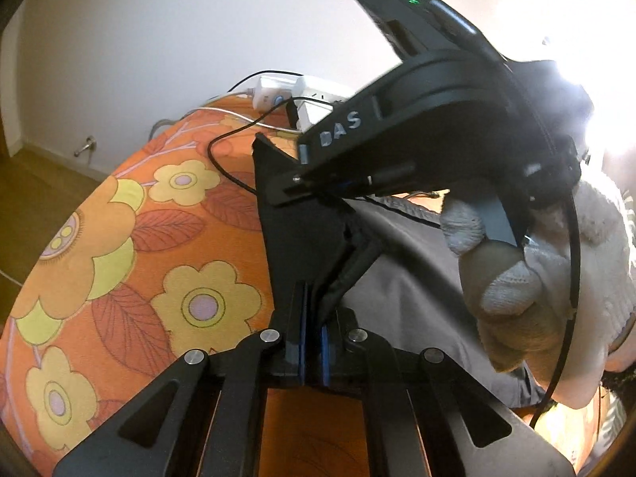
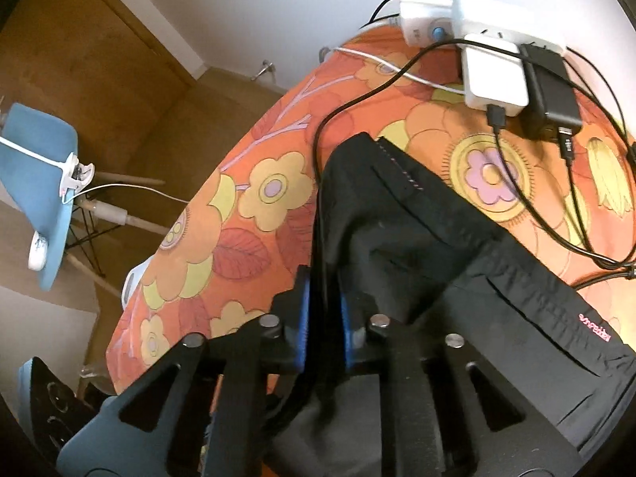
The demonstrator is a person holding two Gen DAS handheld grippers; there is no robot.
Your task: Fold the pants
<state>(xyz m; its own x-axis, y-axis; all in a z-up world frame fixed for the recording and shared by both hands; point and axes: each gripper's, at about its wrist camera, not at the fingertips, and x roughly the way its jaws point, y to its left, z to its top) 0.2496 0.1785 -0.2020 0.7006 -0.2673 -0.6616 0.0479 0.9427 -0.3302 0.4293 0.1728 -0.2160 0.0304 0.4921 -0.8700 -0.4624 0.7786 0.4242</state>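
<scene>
Black pants (image 2: 437, 246) lie on an orange flowered cloth (image 2: 246, 246), with a pink label (image 2: 595, 326) near their waistband. My right gripper (image 2: 324, 312) points down at their left edge, its blue pads shut on a raised fold of the black fabric. In the left wrist view my left gripper (image 1: 314, 310) is shut on another pinched edge of the pants (image 1: 294, 222), which rises taut from its jaws. Grey fabric (image 1: 405, 266) spreads to the right of it. A gloved hand (image 1: 512, 282) holds the right gripper's black body just above and to the right.
A white power strip (image 2: 477, 12) with a white charger (image 2: 495, 77), a black adapter (image 2: 550, 91) and several black cables (image 2: 528, 198) lies on the cloth beyond the pants. Left of the table stand a blue chair (image 2: 39, 183) and wooden floor. A white wall is behind.
</scene>
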